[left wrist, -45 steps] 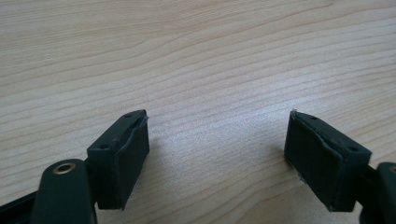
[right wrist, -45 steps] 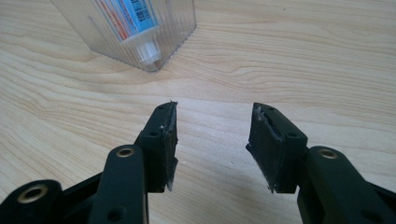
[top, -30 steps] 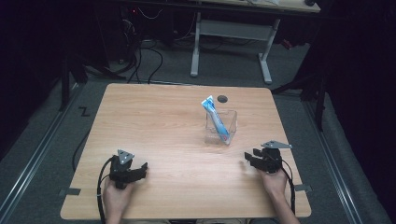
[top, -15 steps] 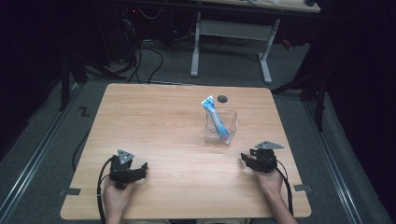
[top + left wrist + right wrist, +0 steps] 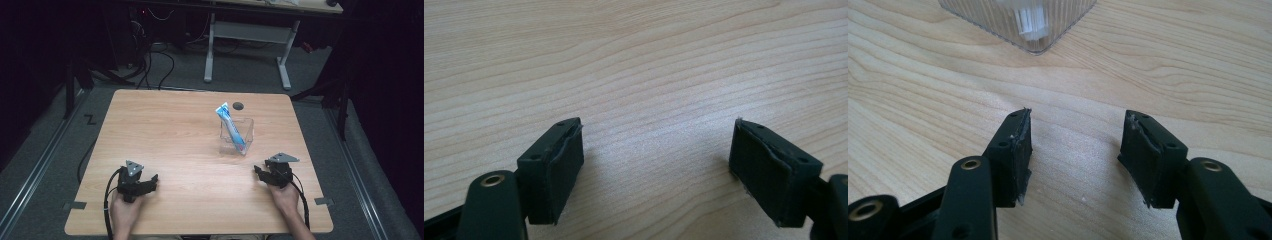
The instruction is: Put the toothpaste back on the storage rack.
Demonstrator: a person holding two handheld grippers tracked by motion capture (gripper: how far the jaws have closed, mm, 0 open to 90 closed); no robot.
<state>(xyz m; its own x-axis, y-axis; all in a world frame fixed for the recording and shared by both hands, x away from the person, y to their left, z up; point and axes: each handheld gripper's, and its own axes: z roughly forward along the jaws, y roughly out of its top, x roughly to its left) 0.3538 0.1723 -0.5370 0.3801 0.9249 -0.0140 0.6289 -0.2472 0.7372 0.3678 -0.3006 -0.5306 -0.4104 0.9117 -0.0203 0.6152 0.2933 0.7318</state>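
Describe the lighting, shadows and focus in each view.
High view: the wooden table is evenly lit while the floor and surroundings sink into darkness; the toothpaste tube in the clear container looks slightly soft. Left gripper view: sharp wood grain, soft shadows under the open left claw. Right gripper view: the right claw is crisp; the container's ribbed wall shows faint glare.

Matt wood-grain table (image 5: pixel 170 130), clear ribbed plastic box (image 5: pixel 243 131), glossy toothpaste tube (image 5: pixel 231 126)
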